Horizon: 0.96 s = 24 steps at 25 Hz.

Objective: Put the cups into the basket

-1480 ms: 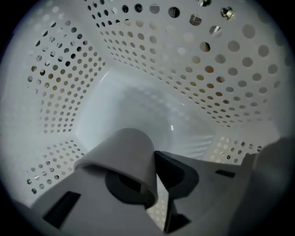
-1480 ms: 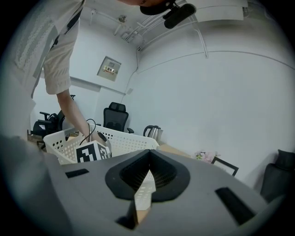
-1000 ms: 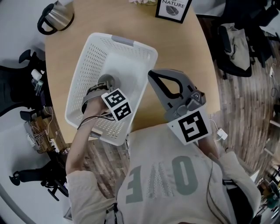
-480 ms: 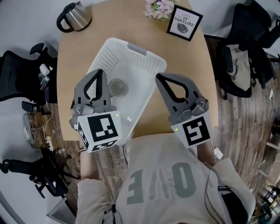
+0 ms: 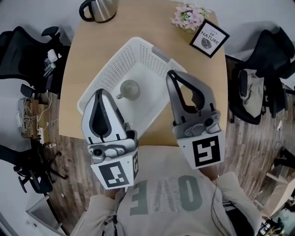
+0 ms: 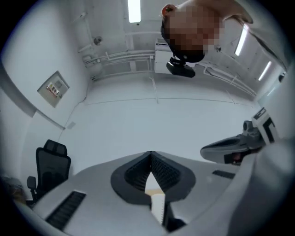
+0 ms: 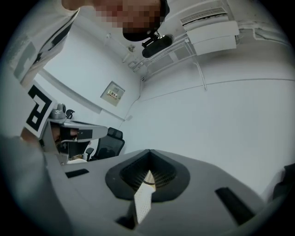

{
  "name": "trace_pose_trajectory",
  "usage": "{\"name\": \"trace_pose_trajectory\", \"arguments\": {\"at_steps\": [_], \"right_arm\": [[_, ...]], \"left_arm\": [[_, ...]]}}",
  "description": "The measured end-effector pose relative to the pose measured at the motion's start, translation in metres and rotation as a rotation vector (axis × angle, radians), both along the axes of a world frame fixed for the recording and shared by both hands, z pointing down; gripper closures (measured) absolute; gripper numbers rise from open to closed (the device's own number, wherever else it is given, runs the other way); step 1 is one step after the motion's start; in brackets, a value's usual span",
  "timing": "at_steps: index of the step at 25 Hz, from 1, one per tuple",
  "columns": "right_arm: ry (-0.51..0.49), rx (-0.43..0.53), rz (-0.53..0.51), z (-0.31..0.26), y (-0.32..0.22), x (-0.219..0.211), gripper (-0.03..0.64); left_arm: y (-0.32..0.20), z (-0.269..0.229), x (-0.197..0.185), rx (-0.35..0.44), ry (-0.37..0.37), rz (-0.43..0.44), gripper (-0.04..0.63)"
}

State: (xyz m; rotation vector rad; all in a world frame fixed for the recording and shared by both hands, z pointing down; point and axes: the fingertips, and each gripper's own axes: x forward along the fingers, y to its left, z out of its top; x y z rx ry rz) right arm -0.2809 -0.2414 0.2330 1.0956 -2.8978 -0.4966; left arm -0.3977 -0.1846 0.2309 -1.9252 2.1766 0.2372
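Note:
A grey-green cup (image 5: pixel 129 89) with a small handle stands inside the white perforated basket (image 5: pixel 109 70) on the wooden table (image 5: pixel 77 55). My left gripper (image 5: pixel 102 91) is raised over the table's near edge, in front of the basket, shut and empty. My right gripper (image 5: pixel 171 73) is raised beside it, over the basket's right rim, shut and empty too. Both point upward. In the left gripper view the left gripper (image 6: pixel 150 155) shows its jaws pressed together against the ceiling. The right gripper (image 7: pixel 148 156) looks the same in the right gripper view. No other cup shows.
A steel kettle (image 5: pixel 99 8) stands at the table's far left corner. Pink flowers (image 5: pixel 189 17) and a framed sign (image 5: pixel 209 38) stand at the far right. Black office chairs (image 5: pixel 22 44) crowd the left side. A chair holding a bag (image 5: pixel 256 87) stands right.
My left gripper has come up out of the basket, leaving the cup standing there, and its jaws have closed. Both grippers now tilt upward near the person's chest.

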Motion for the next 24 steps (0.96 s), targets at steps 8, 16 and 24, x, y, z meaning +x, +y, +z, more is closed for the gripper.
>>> {"name": "trace_pose_trajectory", "arguments": {"at_steps": [8, 16, 24], "right_arm": [[-0.003, -0.009, -0.078, 0.000, 0.015, -0.020, 0.618], [0.040, -0.033, -0.111, 0.013, 0.024, -0.028, 0.618], [0.041, -0.043, -0.142, 0.018, 0.032, -0.040, 0.618]], "left_arm": [[-0.002, 0.004, -0.002, -0.038, -0.024, -0.039, 0.589], [0.022, 0.026, 0.005, -0.034, -0.127, -0.009, 0.589], [0.012, 0.005, 0.014, -0.039, -0.216, -0.018, 0.589]]}}
